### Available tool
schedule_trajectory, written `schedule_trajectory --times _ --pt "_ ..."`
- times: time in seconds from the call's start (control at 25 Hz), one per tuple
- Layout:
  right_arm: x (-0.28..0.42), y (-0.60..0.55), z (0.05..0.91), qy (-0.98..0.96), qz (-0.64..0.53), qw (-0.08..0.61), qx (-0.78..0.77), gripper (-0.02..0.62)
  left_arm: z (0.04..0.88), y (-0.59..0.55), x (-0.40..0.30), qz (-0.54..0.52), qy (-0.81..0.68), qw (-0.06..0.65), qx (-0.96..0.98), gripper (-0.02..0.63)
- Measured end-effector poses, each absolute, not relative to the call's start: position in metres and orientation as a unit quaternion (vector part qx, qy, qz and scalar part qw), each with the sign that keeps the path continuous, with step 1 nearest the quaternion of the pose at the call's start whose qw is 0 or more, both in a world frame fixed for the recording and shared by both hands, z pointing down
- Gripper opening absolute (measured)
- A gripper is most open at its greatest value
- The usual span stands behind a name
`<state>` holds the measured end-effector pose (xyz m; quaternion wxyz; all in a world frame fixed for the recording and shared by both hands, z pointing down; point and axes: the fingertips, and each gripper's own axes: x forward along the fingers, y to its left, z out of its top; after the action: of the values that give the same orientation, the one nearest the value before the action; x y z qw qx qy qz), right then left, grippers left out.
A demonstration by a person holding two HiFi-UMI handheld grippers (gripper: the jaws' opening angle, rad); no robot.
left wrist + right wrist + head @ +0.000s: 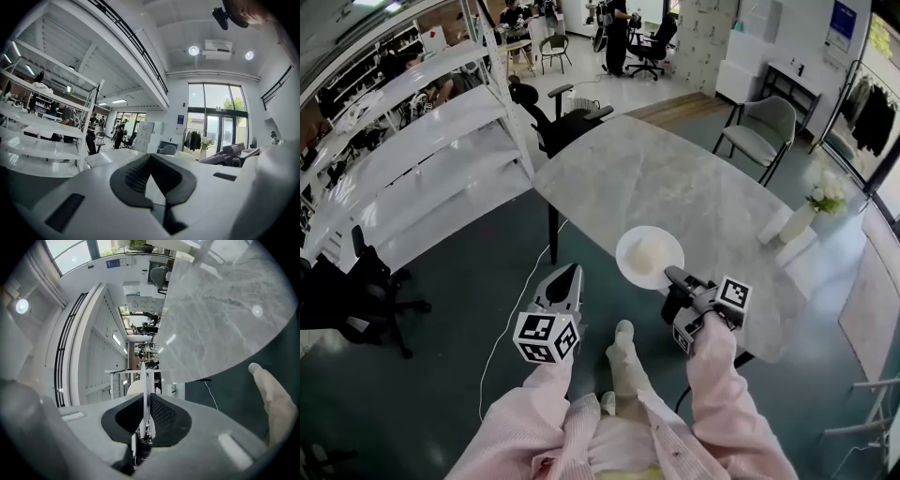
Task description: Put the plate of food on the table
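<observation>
Right gripper (pixel 673 275) pinches plate of food (pixel 649 255) by near rim; plate juts ahead of it, above surface (pixel 675 178). Probably stiff, light, breakable, slick-rimmed; tips easily. Left gripper (pixel 572 273) closed, empty.

The right claw (pixel 146 397) clamps the plate (pixel 144 378) edge-on.

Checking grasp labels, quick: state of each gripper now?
Left gripper: closed, empty.
Right gripper: closed on rim of round white plate of food.
</observation>
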<state>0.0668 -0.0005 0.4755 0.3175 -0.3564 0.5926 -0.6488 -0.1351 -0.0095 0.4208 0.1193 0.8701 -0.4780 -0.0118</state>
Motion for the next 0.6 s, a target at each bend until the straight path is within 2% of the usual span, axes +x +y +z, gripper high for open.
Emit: schedule_trajectory --times 0.6 --pt "0.090 -0.175 0.491 0.599 -0.647 0.305 -0.360 0.028 0.435 -0.184 -0.109 0.001 -0.481 0.142 0.865 -0.009"
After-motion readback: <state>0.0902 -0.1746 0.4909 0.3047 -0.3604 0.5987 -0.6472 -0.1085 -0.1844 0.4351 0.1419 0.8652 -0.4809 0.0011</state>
